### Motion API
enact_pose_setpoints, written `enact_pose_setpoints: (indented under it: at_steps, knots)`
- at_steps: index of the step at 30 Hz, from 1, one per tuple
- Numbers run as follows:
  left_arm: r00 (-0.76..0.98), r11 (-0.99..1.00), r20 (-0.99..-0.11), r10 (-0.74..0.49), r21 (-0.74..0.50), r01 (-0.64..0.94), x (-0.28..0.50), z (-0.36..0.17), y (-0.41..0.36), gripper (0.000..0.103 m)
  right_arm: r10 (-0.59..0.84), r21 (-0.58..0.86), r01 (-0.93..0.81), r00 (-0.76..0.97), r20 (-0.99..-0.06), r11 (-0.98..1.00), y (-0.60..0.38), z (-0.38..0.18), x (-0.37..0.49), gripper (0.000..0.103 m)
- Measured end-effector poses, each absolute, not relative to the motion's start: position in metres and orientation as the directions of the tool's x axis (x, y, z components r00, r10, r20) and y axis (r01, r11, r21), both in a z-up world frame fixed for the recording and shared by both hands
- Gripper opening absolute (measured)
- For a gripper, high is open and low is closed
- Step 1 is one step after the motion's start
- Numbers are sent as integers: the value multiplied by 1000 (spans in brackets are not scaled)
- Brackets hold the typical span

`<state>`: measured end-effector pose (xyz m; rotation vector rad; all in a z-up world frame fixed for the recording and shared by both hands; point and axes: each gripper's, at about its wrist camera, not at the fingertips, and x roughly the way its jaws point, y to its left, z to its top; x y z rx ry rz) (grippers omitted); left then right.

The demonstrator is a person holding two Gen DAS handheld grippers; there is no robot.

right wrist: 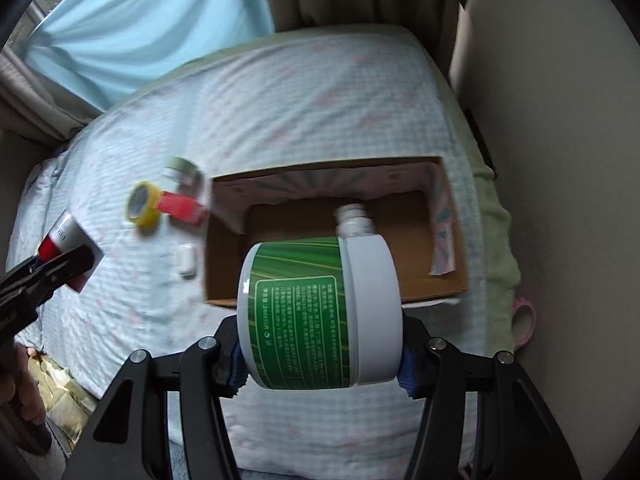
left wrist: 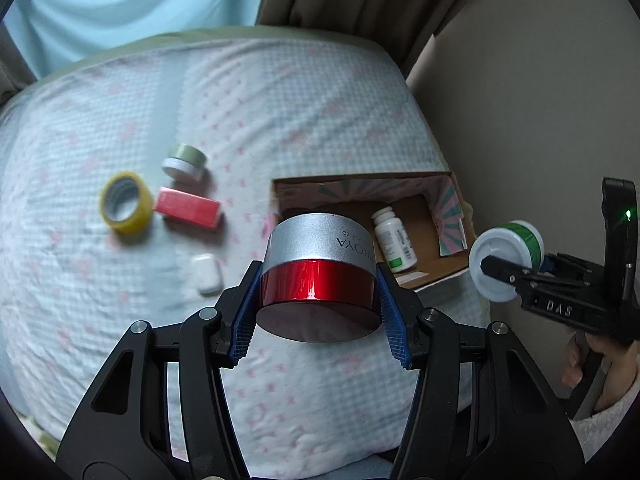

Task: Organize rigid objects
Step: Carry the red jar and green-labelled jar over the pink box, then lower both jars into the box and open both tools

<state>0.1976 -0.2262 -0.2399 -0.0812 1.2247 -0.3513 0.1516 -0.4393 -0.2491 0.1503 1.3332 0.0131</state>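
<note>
My left gripper (left wrist: 318,320) is shut on a red and silver jar (left wrist: 320,264), held above the bed just in front of the open cardboard box (left wrist: 424,280). My right gripper (right wrist: 320,368) is shut on a white jar with a green label (right wrist: 316,316), lying sideways between the blue pads, over the box's near edge (right wrist: 320,300). A white pill bottle (left wrist: 394,240) lies inside the box. On the bed to the left lie a yellow tape roll (left wrist: 126,202), a red box (left wrist: 188,206), a green-lidded jar (left wrist: 185,162) and a small white case (left wrist: 206,274).
The bed's checked sheet (left wrist: 280,120) fills both views. A beige wall (left wrist: 540,100) runs close along the right of the box. Curtains (right wrist: 140,28) hang beyond the far end of the bed. A pink object (right wrist: 524,316) lies at the bed's right edge.
</note>
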Motion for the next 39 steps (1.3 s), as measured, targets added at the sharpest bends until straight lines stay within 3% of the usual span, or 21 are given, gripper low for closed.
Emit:
enact_pose_setpoints:
  at_steps: [14, 22, 32, 33, 34, 35, 36, 39]
  knots:
    - [133, 947, -968, -214, -173, 270, 281, -356, -313, 51, 24, 31, 57, 124, -992, 998, -500, -360, 205, 53]
    - [59, 945, -984, -171, -147, 292, 317, -425, -342, 51, -79, -103, -115, 197, -977, 988, -485, -388, 213, 53]
    - [45, 940, -993, -109, -88, 329, 318, -441, -353, 52, -79, -103, -125, 186, -979, 987, -484, -399, 221, 53]
    - [52, 938, -993, -108, -85, 336, 318, -439, -354, 61, -82, -105, -113, 193, -978, 988, -484, -399, 222, 54]
    - [57, 936, -992, -117, -91, 339, 318, -437, -355, 91, -85, -111, -109, 220, -972, 988, -482, -398, 223, 56]
    - [67, 933, -990, -124, -94, 347, 317, -432, -356, 102, -78, -108, -107, 255, -964, 988, -480, -394, 222, 75]
    - [90, 930, -988, -128, -88, 356, 316, -426, -356, 103, -66, -100, -109, 279, -958, 989, -479, -388, 222, 103]
    - [113, 925, -986, -121, -70, 374, 313, -418, -357, 103, -48, -82, -101, 299, -953, 991, -477, -379, 217, 103]
